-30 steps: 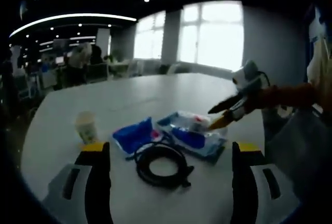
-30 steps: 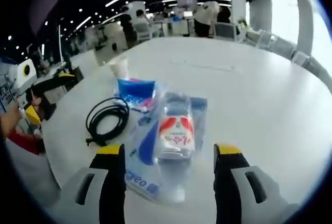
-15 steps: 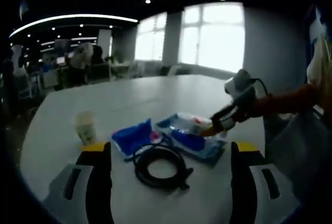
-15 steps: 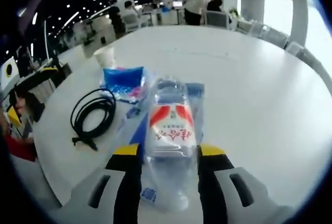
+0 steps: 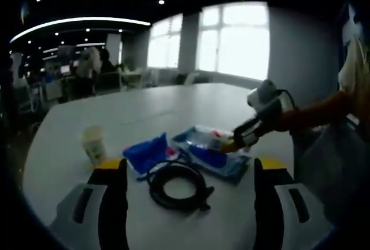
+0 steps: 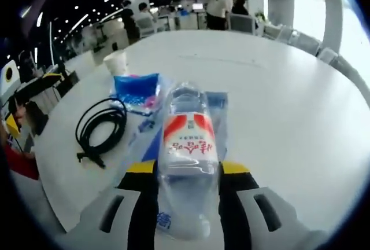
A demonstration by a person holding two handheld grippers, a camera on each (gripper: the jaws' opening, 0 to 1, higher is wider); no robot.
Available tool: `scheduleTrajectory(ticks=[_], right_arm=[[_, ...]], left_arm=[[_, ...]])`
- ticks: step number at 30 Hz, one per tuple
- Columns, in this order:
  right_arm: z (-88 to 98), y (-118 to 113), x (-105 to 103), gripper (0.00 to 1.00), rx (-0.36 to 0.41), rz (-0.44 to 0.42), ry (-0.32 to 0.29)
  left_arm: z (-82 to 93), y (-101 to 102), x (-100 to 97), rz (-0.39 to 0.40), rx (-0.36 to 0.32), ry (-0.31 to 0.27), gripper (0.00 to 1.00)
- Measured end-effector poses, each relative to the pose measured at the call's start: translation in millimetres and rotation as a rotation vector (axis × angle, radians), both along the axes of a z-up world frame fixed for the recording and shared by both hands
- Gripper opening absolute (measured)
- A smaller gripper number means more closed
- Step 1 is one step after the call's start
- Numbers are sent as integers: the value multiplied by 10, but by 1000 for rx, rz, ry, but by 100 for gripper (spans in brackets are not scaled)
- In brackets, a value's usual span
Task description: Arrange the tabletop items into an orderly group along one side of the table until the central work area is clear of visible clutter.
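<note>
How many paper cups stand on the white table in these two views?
1. The paper cup stands upright on the table beyond the blue packet, apart from it. Others may sit outside the views.

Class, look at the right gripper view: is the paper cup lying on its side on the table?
No. The paper cup stands upright on the white table, just beyond the blue pouch.

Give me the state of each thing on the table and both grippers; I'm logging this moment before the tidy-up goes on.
Plastic bottle: lying on its side, clamped between the right gripper's jaws.
Right gripper: shut on the bottle.
Left gripper: open, holding nothing.
Black cable: coiled, flat on the table.
Paper cup: upright.
Blue pouch: lying flat.
Clear plastic bag: flat under the bottle.
</note>
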State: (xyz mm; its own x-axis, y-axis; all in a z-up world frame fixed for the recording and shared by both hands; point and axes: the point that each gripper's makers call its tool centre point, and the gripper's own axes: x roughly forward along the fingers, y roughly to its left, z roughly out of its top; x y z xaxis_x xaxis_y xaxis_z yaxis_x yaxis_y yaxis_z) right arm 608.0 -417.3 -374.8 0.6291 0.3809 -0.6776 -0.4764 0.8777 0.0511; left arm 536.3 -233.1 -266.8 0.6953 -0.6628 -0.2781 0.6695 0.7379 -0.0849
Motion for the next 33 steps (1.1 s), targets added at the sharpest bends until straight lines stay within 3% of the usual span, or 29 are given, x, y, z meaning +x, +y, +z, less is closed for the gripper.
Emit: scheduleTrajectory(ticks=[15, 19, 26, 33], right_arm=[[321, 157, 48, 36, 60, 48, -99], [318, 194, 41, 35, 47, 77, -106], [401, 238, 10, 35, 107, 83, -97], [472, 333, -88, 35, 132, 147, -96]], left_arm=[[-3, 22, -41, -11, 9, 2, 84], [3, 13, -42, -13, 9, 0, 84], [22, 10, -38, -14, 9, -6, 83], [29, -1, -41, -25, 13, -11, 83]])
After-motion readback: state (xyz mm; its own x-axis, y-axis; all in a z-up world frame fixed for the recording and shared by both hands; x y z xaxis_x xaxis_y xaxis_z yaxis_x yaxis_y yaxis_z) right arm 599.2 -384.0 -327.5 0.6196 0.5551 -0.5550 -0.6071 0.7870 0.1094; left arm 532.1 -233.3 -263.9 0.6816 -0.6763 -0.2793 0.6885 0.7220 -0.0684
